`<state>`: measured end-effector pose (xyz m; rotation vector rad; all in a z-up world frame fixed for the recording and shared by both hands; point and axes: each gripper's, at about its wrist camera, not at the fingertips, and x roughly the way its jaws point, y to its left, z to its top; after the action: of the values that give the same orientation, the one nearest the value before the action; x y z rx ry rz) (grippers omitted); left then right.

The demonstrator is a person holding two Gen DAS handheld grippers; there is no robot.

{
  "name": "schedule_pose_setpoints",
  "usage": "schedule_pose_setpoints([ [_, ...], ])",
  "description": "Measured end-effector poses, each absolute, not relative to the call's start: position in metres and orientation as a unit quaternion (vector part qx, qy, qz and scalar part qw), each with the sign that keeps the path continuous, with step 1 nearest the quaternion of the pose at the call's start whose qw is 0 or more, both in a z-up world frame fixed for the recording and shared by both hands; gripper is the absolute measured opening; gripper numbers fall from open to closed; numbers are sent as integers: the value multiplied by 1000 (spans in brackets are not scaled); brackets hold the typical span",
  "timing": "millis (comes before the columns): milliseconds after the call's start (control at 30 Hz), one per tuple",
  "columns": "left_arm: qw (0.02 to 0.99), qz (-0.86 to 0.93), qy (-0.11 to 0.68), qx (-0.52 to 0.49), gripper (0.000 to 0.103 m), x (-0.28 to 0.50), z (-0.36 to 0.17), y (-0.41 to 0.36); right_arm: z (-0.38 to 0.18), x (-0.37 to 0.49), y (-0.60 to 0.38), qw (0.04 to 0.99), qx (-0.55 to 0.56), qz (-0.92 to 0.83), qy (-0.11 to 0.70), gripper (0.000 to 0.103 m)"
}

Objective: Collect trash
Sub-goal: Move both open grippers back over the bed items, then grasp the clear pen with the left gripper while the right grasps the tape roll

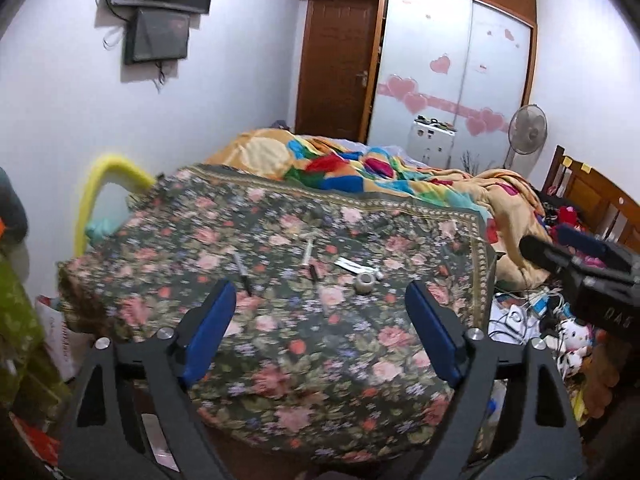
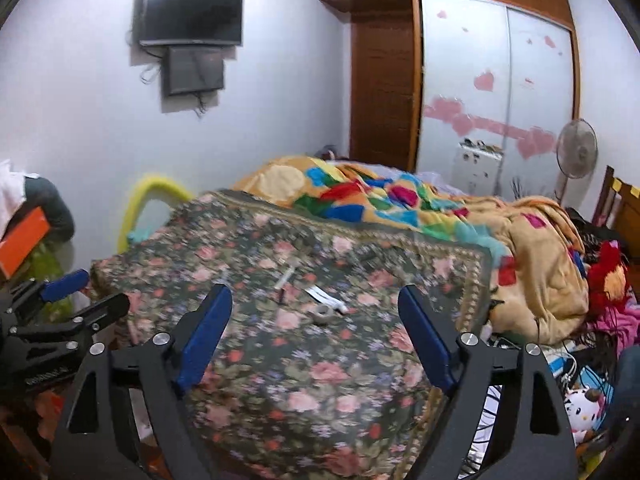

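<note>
Left gripper (image 1: 320, 296): your jaws stand wide apart with nothing between them, held above the near part of the floral cloth (image 1: 280, 340); the right-wrist view shows this tool from the side at its left edge (image 2: 84, 292).
Right gripper (image 2: 316, 300): likewise spread and empty over the same cloth; the left-wrist view catches it side-on at the right edge (image 1: 560, 248).
Trash, both views: a tape roll (image 1: 365, 282), a flat white packet (image 1: 352, 266) just behind it, and a clear syringe-like tube (image 1: 308, 251) lie near the middle of the cloth, ahead of your fingers and touched by neither tool. Blur hides their finer detail.
Trash, left-wrist view only: a dark pen (image 1: 242, 268) lies left of the tube, just beyond your left finger (image 1: 208, 328).
Right-wrist view only: an orange box (image 2: 24, 240) on a pile at the far left.
Left-wrist view only: a door handle (image 1: 362, 78) on the brown door.
Shared background: a patchwork quilt (image 1: 340, 168) bunched behind the cloth, a wall television (image 2: 192, 14), a standing fan (image 2: 576, 152), and soft toys with cables (image 1: 532, 308) on the right.
</note>
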<state>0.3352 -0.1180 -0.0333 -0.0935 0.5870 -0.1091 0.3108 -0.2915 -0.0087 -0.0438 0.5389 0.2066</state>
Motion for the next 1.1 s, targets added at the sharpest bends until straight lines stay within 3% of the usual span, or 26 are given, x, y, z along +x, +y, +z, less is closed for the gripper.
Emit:
schedule_pose_setpoints([
  [433, 925, -48, 374, -48, 89, 445, -125, -140, -94, 410, -332, 931, -1, 71, 358, 83],
  [833, 904, -49, 422, -44, 89, 514, -204, -138, -188, 503, -298, 890, 0, 111, 443, 83],
  [1033, 894, -48, 442, -44, 72, 539, -230, -131, -225, 537, -282, 869, 9, 131, 477, 82],
  [1100, 894, -50, 443, -44, 66, 544, -234, -131, -231, 544, -281, 865, 19, 138, 481, 73],
])
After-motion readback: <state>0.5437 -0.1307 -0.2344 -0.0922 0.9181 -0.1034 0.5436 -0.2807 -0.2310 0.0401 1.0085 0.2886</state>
